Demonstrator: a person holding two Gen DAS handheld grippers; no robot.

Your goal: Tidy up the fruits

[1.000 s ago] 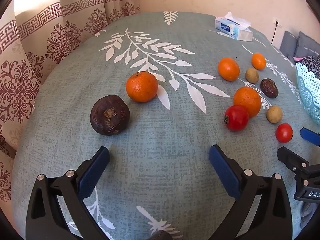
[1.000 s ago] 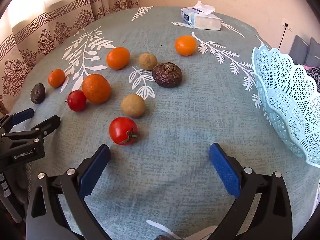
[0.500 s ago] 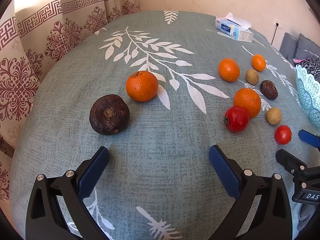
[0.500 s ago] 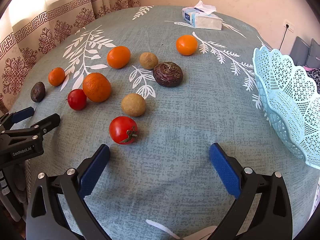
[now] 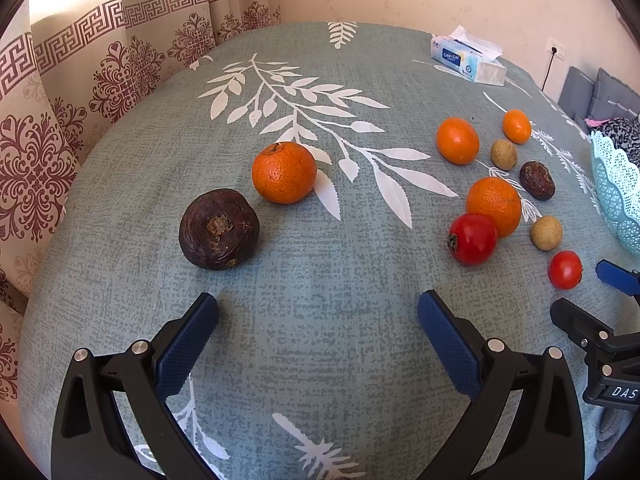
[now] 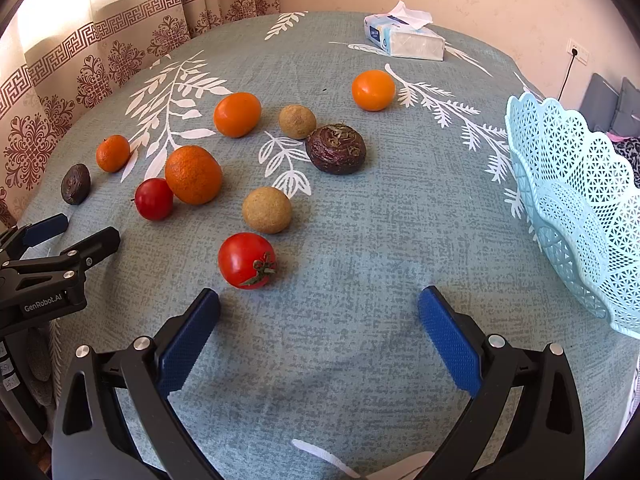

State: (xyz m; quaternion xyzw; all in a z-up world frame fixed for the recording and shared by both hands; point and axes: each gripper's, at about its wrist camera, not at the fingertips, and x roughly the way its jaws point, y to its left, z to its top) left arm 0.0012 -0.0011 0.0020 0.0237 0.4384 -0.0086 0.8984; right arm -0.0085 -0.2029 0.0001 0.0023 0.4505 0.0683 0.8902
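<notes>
Teal tablecloth [image 5: 320, 240] with white leaf print covers the table; patterned curtains [image 5: 80, 80] at left, beige wall behind.

Left wrist view: left gripper [image 5: 318, 308] spread wide, nothing between its blue pads, low centre of frame. Dark wrinkled fruit [image 5: 219, 229] just above the left pad, apart from it. Mandarin [image 5: 284, 172] just beside it, upper right. Right side of frame: large tomato [image 5: 473, 238] touching a big orange [image 5: 494, 206]; small tomato [image 5: 565, 269], tan round fruit [image 5: 546, 233], second dark fruit [image 5: 537, 180], more oranges above. Tissue pack [image 5: 468, 61] far top right. Pale blue lattice basket [image 5: 616, 196] at right edge. Right gripper [image 5: 588, 296] enters at lower right, tips near the small tomato.

Right wrist view: right gripper [image 6: 319, 306] wide open, empty, low centre. Tomato [image 6: 247, 260] with green stem just above its left pad, not touching. Tan fruit [image 6: 267, 210] above that. Dark fruit [image 6: 336, 149] centre. Basket [image 6: 576, 208] fills right edge; none of the visible fruit lies in it. Left gripper [image 6: 80, 232] at left edge, open.
</notes>
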